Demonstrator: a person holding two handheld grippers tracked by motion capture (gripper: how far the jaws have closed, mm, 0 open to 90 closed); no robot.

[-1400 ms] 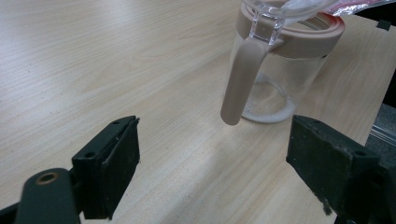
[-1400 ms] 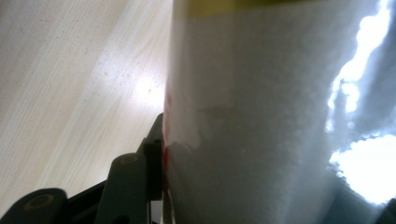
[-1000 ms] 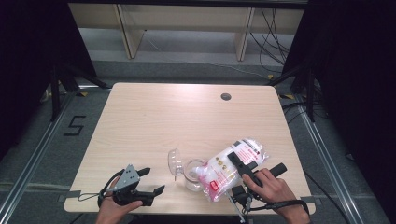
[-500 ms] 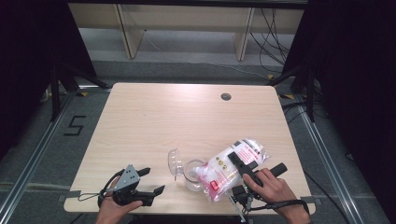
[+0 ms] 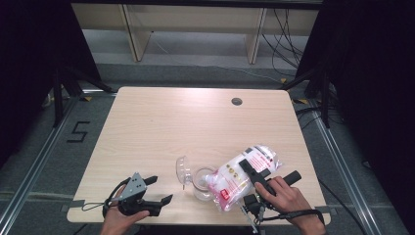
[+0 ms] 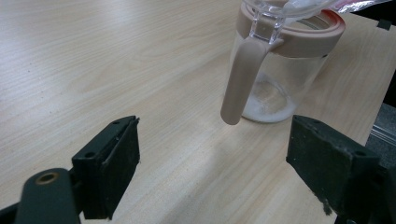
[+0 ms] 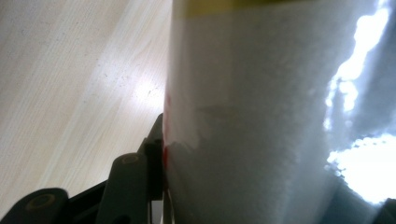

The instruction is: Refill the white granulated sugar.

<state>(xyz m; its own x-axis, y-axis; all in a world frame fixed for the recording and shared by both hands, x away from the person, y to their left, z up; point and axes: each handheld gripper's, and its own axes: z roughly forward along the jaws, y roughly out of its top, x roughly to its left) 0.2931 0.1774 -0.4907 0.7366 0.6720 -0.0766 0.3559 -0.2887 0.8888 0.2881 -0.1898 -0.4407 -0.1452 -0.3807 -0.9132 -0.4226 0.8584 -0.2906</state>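
At the desk's (image 5: 147, 122) near edge, the right gripper (image 5: 255, 175) clamps a clear plastic bag of white powder (image 5: 240, 177), its jaws pressing the bag's sides; in the right gripper view the bag (image 7: 261, 121) bulges against one black jaw. The bag tilts with its lower end at the mouth of a glass jar (image 5: 201, 182) with a beige rim, whose hinged lid (image 5: 183, 170) stands open. Near the desk's near-left corner, the left gripper (image 5: 155, 190) rests with jaws spread wide and empty, facing the jar (image 6: 280, 84).
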